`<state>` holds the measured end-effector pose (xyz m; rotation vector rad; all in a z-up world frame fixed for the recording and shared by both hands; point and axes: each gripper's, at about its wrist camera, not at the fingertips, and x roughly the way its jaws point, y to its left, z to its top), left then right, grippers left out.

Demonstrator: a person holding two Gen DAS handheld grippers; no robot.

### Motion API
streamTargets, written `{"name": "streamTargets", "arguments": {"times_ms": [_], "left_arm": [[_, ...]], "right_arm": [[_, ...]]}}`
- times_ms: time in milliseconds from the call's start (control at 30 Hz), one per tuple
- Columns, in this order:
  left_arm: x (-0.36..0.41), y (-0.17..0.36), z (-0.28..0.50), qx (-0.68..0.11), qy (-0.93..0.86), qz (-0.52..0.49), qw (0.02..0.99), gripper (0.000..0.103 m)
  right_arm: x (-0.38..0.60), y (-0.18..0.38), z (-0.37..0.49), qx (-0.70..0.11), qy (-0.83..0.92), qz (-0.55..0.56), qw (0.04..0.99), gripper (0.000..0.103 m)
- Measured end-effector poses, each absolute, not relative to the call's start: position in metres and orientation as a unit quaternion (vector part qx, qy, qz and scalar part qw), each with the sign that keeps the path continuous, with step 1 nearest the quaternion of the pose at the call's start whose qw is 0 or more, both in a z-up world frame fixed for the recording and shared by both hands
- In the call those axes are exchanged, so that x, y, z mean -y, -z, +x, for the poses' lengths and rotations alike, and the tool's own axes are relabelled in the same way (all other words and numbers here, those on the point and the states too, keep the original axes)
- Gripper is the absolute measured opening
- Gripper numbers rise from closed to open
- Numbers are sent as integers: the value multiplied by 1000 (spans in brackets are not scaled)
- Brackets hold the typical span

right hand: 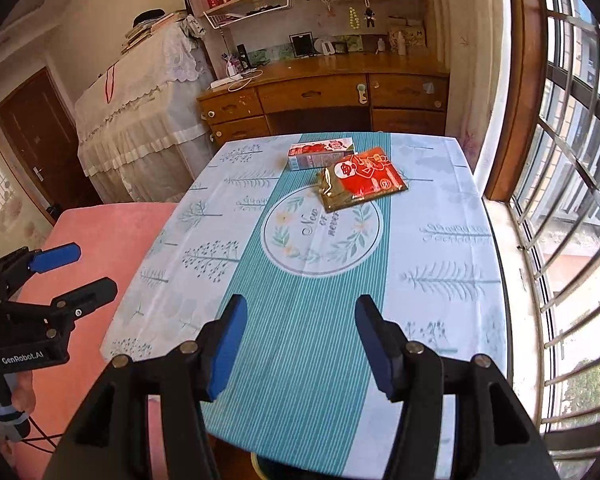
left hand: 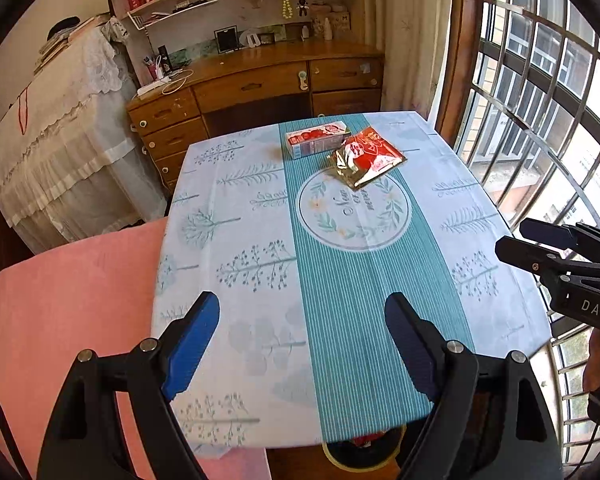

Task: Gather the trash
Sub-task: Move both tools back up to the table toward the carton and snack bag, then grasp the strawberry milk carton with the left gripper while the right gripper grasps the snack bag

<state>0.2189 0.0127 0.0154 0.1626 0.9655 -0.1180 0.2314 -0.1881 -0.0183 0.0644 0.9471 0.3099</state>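
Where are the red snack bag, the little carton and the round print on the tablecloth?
red snack bag (right hand: 362, 178), right wrist view, middle of its red face.
carton (right hand: 320, 154), right wrist view, its top side.
round print (left hand: 354, 208), left wrist view, centre lettering.

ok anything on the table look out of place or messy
Only the trash itself: a crumpled red and gold snack packet lies askew, overlapping the round print, beside a small red carton lying on its side. Nothing spilled on the tablecloth.

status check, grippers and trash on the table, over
Left gripper open, empty; right gripper open, empty. Red snack packet and small carton lie at the table's far end, packet overlapping the carton's near edge. Nothing between grippers and trash.
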Motion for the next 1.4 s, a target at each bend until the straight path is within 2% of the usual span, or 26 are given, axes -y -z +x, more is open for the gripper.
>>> {"name": "streamTargets", "arguments": {"times_ms": [333, 600, 1000, 1400], "left_arm": [[53, 25, 435, -502, 81, 145, 849, 83], [78, 84, 558, -533, 78, 205, 817, 83], [100, 159, 643, -592, 143, 258, 750, 83], [112, 190, 682, -619, 212, 265, 708, 83]], "right_arm": [[232, 63, 431, -484, -170, 19, 858, 56], [241, 119, 517, -512, -186, 41, 837, 57], [251, 168, 557, -544, -220, 52, 809, 57], [250, 173, 580, -539, -289, 44, 790, 57]]}}
